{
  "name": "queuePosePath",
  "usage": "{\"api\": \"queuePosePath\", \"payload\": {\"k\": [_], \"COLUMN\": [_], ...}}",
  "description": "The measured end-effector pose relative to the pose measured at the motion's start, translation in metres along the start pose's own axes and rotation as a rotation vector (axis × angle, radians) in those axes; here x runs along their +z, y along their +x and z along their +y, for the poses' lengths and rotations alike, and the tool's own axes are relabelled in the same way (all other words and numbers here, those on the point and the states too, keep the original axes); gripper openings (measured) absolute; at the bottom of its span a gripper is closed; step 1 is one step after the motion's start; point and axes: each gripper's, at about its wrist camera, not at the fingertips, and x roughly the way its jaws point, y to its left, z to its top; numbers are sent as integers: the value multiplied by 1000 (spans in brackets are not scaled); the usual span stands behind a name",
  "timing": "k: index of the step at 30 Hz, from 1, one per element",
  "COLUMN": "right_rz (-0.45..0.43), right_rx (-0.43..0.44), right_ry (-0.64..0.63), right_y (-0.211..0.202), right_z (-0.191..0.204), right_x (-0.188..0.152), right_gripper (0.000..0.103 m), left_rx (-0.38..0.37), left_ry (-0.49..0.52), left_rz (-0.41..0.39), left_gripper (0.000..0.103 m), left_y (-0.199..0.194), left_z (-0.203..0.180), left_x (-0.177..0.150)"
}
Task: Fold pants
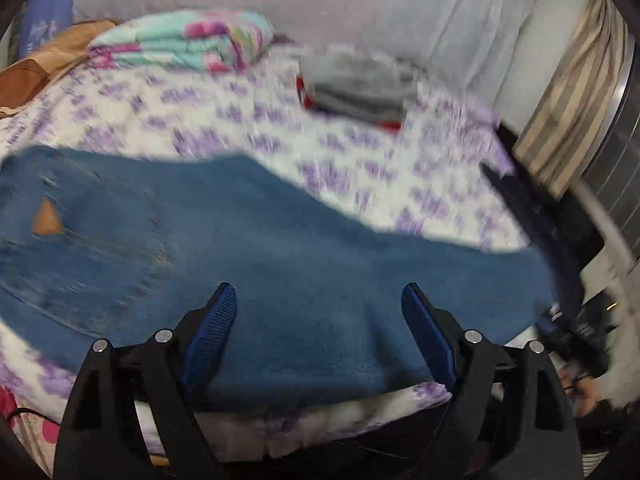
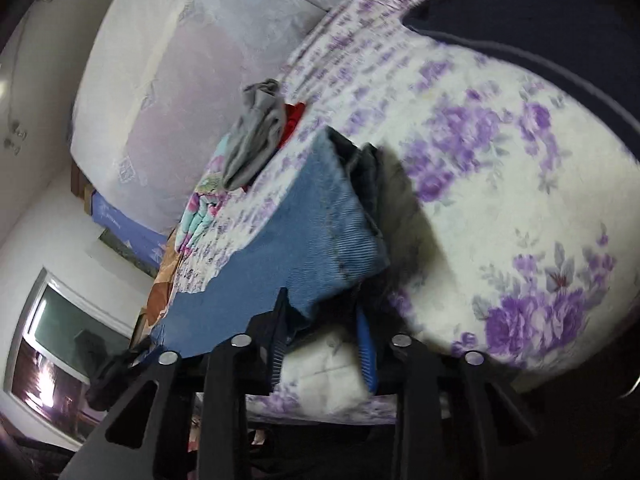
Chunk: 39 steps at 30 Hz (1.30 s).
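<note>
Pants [image 1: 280, 248] lie flat on the bed [image 1: 360, 152], long axis running left to right across our left view. Left gripper [image 1: 318, 296] hovers fingers apart over mid-leg — right gripper [image 2: 320, 312] sits nearer the hem, fingers apparently closing on its corner.

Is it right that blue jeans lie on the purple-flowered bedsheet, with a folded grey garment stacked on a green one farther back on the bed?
Nearly. The jeans do lie on the flowered bedsheet, and the folded grey garment is farther back, but the garment under it is red, not green. The left wrist view shows the red edge below the grey.
</note>
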Motion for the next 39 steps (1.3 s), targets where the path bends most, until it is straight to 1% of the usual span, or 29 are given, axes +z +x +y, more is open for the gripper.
{"api": "queuePosePath", "payload": {"k": [1, 3, 5, 7, 9, 10, 11, 12, 13, 15, 16, 17, 18, 20, 22, 25, 27, 29, 30, 32, 33, 35, 37, 38, 39], "right_rz": [-16, -50, -60, -42, 25, 53, 127, 173, 254, 390, 467, 521, 518, 490, 425, 356, 363, 394, 415, 461, 453, 380, 325, 319, 329], "right_rx": [-4, 12, 44, 83, 134, 148, 169, 177, 179, 150, 124, 86, 97, 123, 147, 126, 120, 114, 113, 115, 123, 157, 196, 226, 236], "right_ry": [-32, -120, -247, -380, -546, -589, -659, -691, -745, -793, -810, -830, -833, -839, -852, -915, -951, -965, -973, -949, -926, -905, -893, -902, -919], "right_y": [-4, -11, -10, 0, 28, 42, 69, 85, 114, 159, 180, 197, 198, 189, 170, 151, 154, 162, 168, 182, 183, 169, 154, 147, 147], "right_z": [9, 40, 84, 130, 189, 207, 235, 247, 262, 270, 266, 259, 256, 257, 261, 267, 271, 271, 270, 266, 266, 274, 284, 292, 298], "right_x": [1, 8, 14, 15, 5, 0, -12, -22, -39, -64, -79, -95, -97, -90, -83, -81, -82, -86, -91, -93, -90, -77, -66, -64, -68], "right_gripper": [28, 27, 27, 27, 27, 27, 27, 26, 26, 25, 25, 30, 33, 33, 33, 33, 33, 33, 30, 13, 13, 12, 11, 11, 11], "left_rx": [17, 20, 12, -10, -10, -6, -2, 6, 18, 46, 57, 61, 62, 59, 70, 77, 79, 79, 79, 76, 74, 72, 75, 77, 78], "left_ry": [9, 21, 28, 14, -21, -40, -68, -92, -120, -188, -215, -234, -252, -258, -245, -228, -226, -228, -224, -225, -225, -222, -219, -220, -222], "left_rz": [0, 2, -7, -22, -54, -73, -99, -122, -149, -199, -211, -213, -209, -210, -209, -211, -208, -209, -206, -203, -201, -200, -196, -198, -200], "left_gripper": [83, 84, 84, 84, 84, 84, 85, 89, 90, 93, 94, 94, 94, 94, 94, 97, 98, 98, 98, 98, 98, 98, 98, 98, 98], "left_y": [6, 12, 10, 6, -6, -12, -21, -28, -37, -54, -60, -63, -65, -67, -66, -60, -56, -56, -56, -56, -56, -56, -55, -55, -54], "left_z": [0, 3, 5, 9, 15, 19, 26, 30, 38, 55, 63, 70, 77, 82, 81, 77, 76, 76, 76, 76, 76, 76, 76, 76, 76], "left_x": [-3, -8, -9, -9, -8, -7, -7, -7, -7, -10, -12, -13, -15, -18, -18, -17, -16, -17, -17, -17, -18, -20, -21, -21, -21]}}
